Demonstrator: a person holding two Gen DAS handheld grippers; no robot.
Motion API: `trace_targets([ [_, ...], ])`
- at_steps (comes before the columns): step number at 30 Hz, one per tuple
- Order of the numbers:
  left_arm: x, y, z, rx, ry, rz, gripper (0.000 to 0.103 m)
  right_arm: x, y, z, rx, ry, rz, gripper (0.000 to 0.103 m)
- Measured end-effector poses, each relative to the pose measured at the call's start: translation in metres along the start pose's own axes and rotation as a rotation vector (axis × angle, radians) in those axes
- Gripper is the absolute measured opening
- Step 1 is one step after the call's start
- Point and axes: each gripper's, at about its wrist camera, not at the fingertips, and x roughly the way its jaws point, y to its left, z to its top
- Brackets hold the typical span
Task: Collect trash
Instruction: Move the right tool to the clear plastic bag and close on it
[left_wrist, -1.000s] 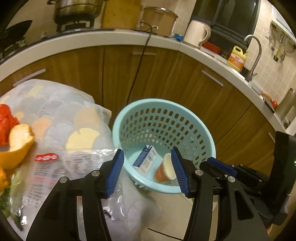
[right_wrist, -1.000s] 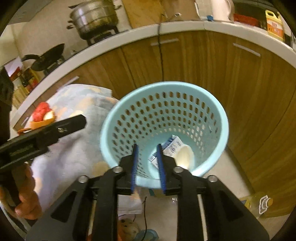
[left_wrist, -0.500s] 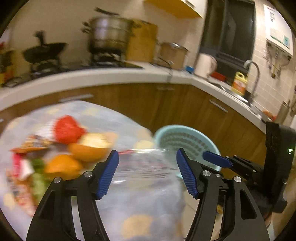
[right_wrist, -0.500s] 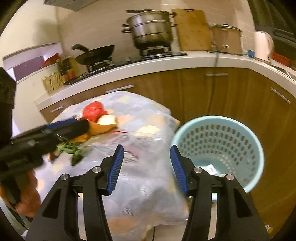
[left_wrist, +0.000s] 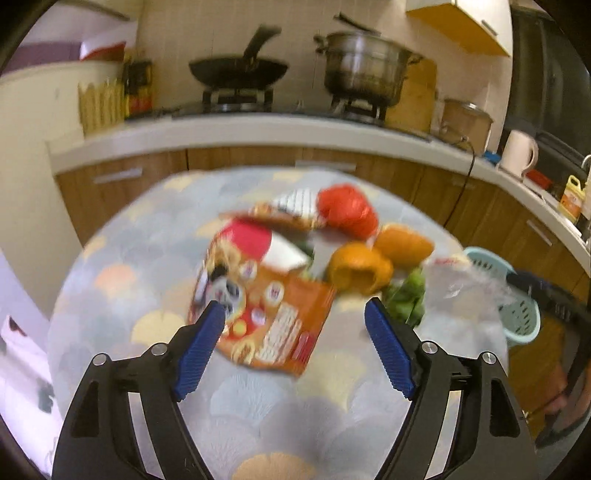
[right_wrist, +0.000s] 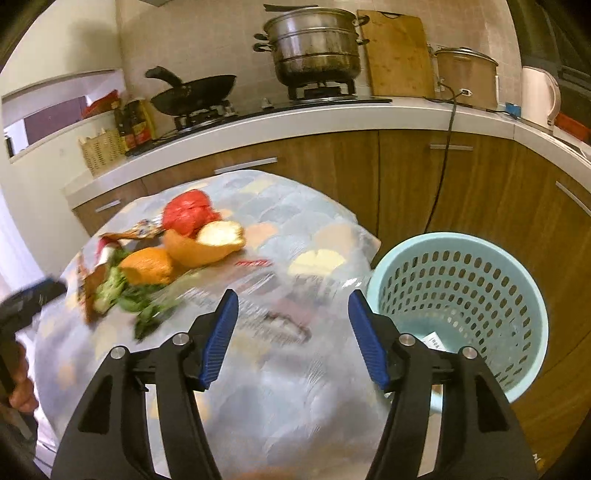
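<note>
Trash lies on a table with a pale patterned cloth (left_wrist: 122, 280): an orange snack wrapper (left_wrist: 266, 306), orange peels (left_wrist: 360, 269), a red crumpled bag (left_wrist: 347, 210), green leaves (left_wrist: 404, 299) and a clear plastic bag (right_wrist: 280, 302). My left gripper (left_wrist: 293, 350) is open and empty, just in front of the wrapper. My right gripper (right_wrist: 293, 336) is open and empty above the clear bag. The light blue perforated basket (right_wrist: 461, 306) stands on the floor right of the table, with a small carton inside. The peels (right_wrist: 201, 245) and the red bag (right_wrist: 188, 212) also show in the right wrist view.
Wooden cabinets and a white counter (right_wrist: 332, 114) curve behind the table. On the counter are a steel pot (right_wrist: 314, 40), a black pan (right_wrist: 192, 94), a cutting board (right_wrist: 399, 51) and a white kettle (right_wrist: 539, 96). A black cord (right_wrist: 445, 158) hangs down the cabinet front.
Both grippers swung left from over the basket to over the table. The right gripper opened from nearly shut. The left gripper now faces the snack wrapper.
</note>
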Motion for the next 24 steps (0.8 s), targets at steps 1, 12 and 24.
trace_targets([
  [1, 0.004, 0.001, -0.001, 0.006, 0.008, 0.013, 0.076, 0.003, -0.003, 0.002, 0.006, 0.002, -0.019, 0.058],
  [12, 0.026, 0.014, -0.006, 0.013, 0.040, 0.132, 0.061, 0.017, 0.010, -0.026, 0.076, 0.126, 0.167, 0.059],
  [24, 0.019, 0.049, -0.007, -0.072, 0.027, 0.159, 0.015, -0.022, 0.092, -0.040, -0.181, 0.080, 0.198, 0.059],
])
